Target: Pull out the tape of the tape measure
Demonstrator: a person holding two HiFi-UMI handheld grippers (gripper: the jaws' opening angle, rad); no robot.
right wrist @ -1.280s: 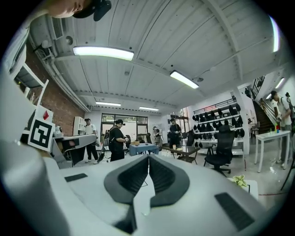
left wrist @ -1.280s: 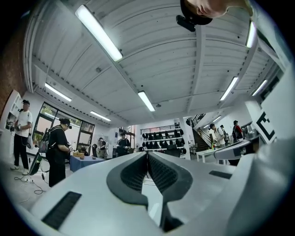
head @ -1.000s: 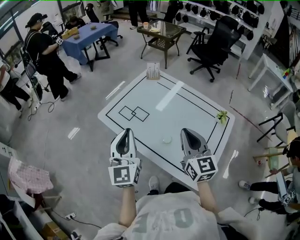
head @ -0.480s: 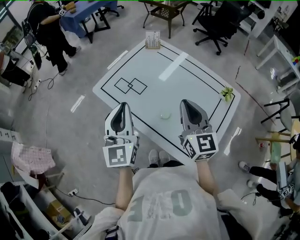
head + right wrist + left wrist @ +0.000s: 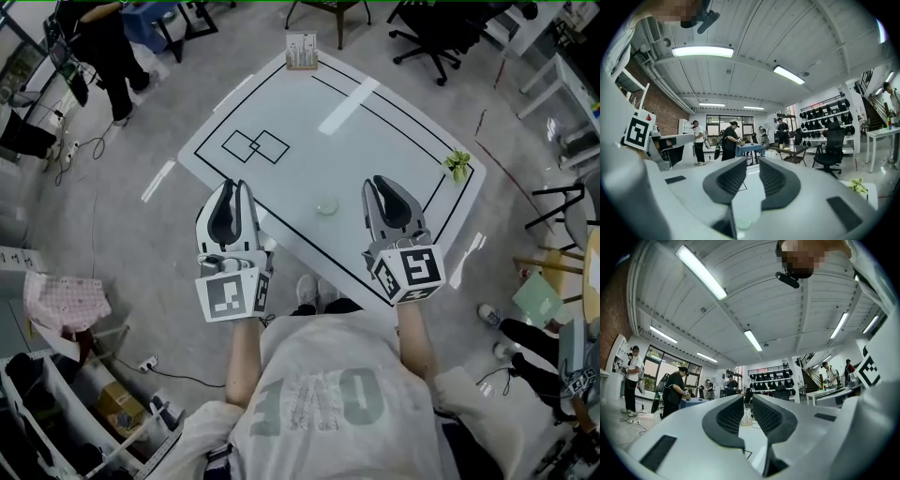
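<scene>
A small round pale-green tape measure [image 5: 326, 205] lies on the white table [image 5: 394, 141], near its front edge. It sits between my two grippers and a little beyond them. My left gripper [image 5: 232, 186] hovers over the table's near-left edge, shut and empty. To the right of the tape measure, my right gripper [image 5: 386, 184] is over the table, also shut with nothing in it. In the left gripper view the left gripper [image 5: 747, 401] points level across the table. The right gripper [image 5: 753, 164] does the same, with a pale round shape, probably the tape measure [image 5: 740, 224], low in the gap.
Black lines and two overlapping squares [image 5: 255, 145] mark the tabletop. A small card stand [image 5: 301, 51] sits at the far edge, a green sprig [image 5: 458, 165] at the right corner. Office chairs [image 5: 441, 37] and a person [image 5: 103, 47] stand beyond. My shoes [image 5: 309, 291] are at the table's front.
The head view has tipped further down, so the table sits higher in frame. The right gripper has edged forward over the table. Both grippers stay shut.
</scene>
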